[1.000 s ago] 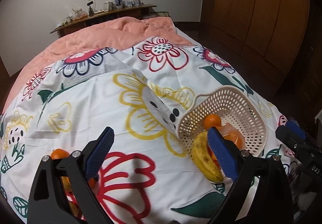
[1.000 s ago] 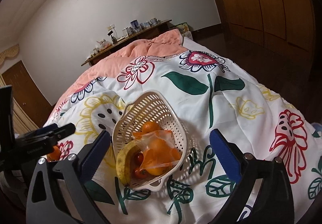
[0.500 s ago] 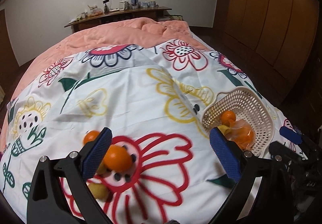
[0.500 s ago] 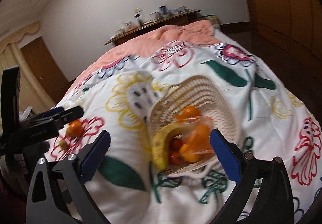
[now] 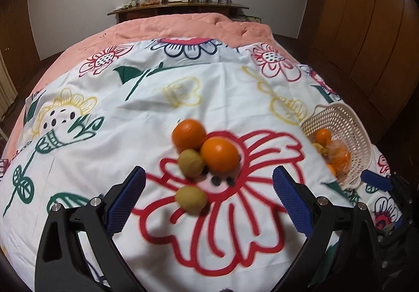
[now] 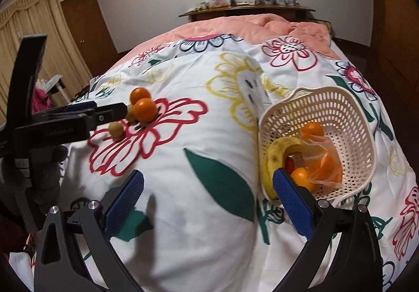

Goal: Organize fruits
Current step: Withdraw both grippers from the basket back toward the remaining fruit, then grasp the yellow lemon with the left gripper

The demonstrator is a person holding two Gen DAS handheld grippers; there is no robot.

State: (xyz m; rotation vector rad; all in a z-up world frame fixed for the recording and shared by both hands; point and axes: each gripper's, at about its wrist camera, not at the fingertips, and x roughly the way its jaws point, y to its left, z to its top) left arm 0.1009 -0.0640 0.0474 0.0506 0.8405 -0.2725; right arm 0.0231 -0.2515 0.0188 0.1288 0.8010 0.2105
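- Since a second ago we've swung our left gripper (image 5: 208,196) leftward, away from the basket (image 5: 351,119), and now the loose fruit sits dead ahead of it.
- Fingers spread wide on the left, gripping nothing; we hover just near-side of the cluster on the quilt (image 5: 131,119).
- Four pieces wait there: the far orange (image 5: 189,134), the near orange (image 5: 220,153) touching it, a green fruit (image 5: 191,162) tucked against both, and a second green fruit (image 5: 190,199) lying nearest, almost between our fingertips.
- Our right gripper (image 6: 208,196) is released too, empty, its right finger crossing the basket's near rim in view.
- That basket lies tipped on the right, already holding a banana (image 6: 272,158), an orange at the back, and a clear bag (image 6: 319,161) of more oranges plus something red.
- So we judge the job partly done: basket loaded, four pieces left on the quilt.
- Next up, likely the nearest green fruit; it's round and may roll on soft bedding.
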